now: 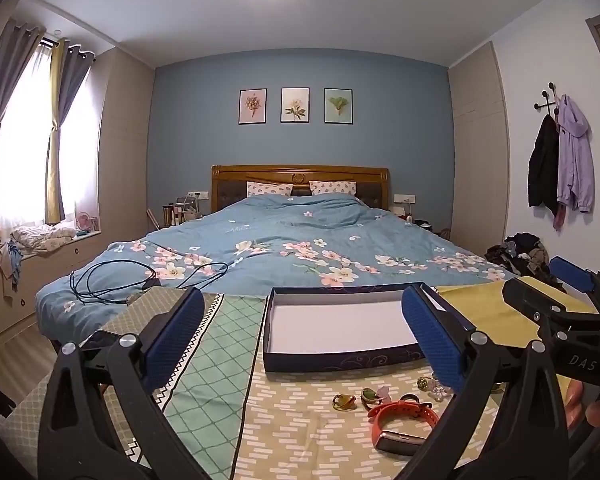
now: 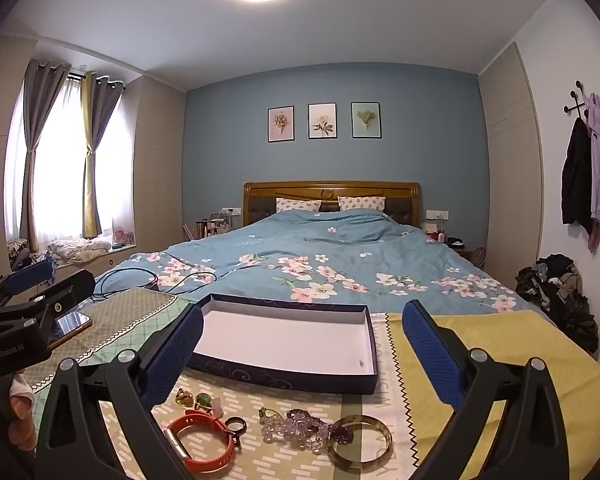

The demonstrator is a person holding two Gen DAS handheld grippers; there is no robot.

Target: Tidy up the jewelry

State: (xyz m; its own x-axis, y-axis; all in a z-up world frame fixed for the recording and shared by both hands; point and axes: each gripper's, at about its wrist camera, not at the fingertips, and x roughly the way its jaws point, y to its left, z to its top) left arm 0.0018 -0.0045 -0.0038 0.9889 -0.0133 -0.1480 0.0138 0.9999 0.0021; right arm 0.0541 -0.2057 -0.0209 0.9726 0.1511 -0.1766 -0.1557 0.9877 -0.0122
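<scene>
While both tools are held level over the patterned cloth, the left gripper and the right gripper are seen with their blue pads spread wide and nothing between them. Nearest in the right wrist view, an orange watch band is laid beside a dark ring, with a cluster of clear and purple beads and a brownish bangle touching each other further right. Two small green-and-gold rings are set just behind the band. Beyond the jewelry, an open dark-blue box with a white floor is placed on the cloth; one tiny item is seen in its near right corner. A phone lies to the left. Behind the table, a bed with a floral blue cover is visible.
</scene>
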